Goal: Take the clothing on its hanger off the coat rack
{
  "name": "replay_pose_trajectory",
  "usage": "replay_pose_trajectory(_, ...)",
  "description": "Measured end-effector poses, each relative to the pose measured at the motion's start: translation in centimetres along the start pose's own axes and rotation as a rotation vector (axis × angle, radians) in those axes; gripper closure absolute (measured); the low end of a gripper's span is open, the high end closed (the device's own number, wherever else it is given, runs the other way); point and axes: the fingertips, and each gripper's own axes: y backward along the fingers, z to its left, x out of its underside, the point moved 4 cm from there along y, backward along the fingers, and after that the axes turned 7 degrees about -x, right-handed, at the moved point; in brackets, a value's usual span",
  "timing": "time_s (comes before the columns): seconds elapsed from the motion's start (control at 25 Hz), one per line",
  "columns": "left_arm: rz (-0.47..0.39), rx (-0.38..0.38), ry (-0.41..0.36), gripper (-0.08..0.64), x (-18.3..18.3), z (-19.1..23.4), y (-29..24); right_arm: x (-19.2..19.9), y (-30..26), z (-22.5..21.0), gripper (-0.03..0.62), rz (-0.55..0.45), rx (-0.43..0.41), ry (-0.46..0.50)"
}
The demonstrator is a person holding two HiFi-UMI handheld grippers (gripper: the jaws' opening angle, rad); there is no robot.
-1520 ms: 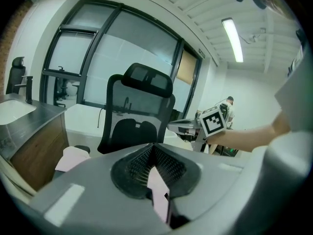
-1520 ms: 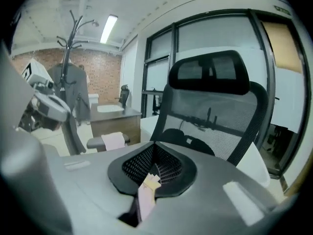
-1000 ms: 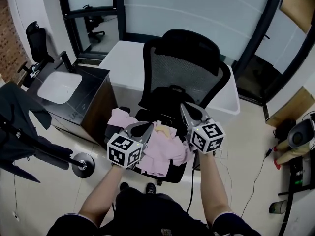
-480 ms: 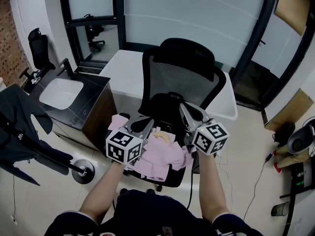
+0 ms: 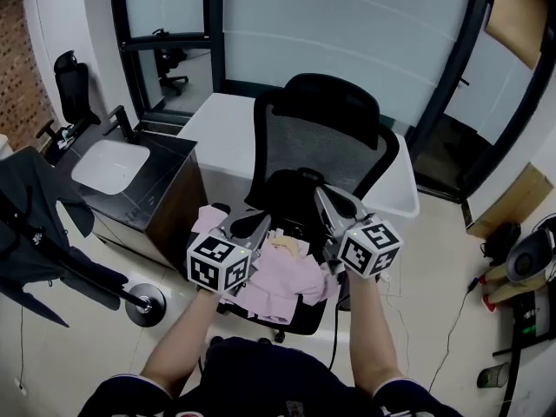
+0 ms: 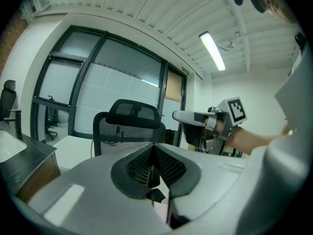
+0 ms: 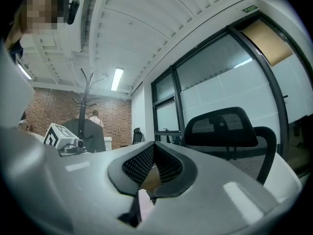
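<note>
Left gripper and right gripper rose; pink clothing lies beneath shut jaws.

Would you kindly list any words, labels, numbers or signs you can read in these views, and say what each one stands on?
No text can be read in any view.
Green sign high on the wall above the glass partition: too small to read.
Left gripper and right gripper: their cubes carry only black-and-white square markers, no letters or digits.
</note>
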Motion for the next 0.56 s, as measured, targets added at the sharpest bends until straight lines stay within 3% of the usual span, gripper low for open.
replay_pose_trajectory(0.56, -0.008, -0.003, 0.005, 0.548, 0.07, -0.56, -0.12, -0.26, 0.5, 0.08, 0.592, -0.004, -0.006, 0.0)
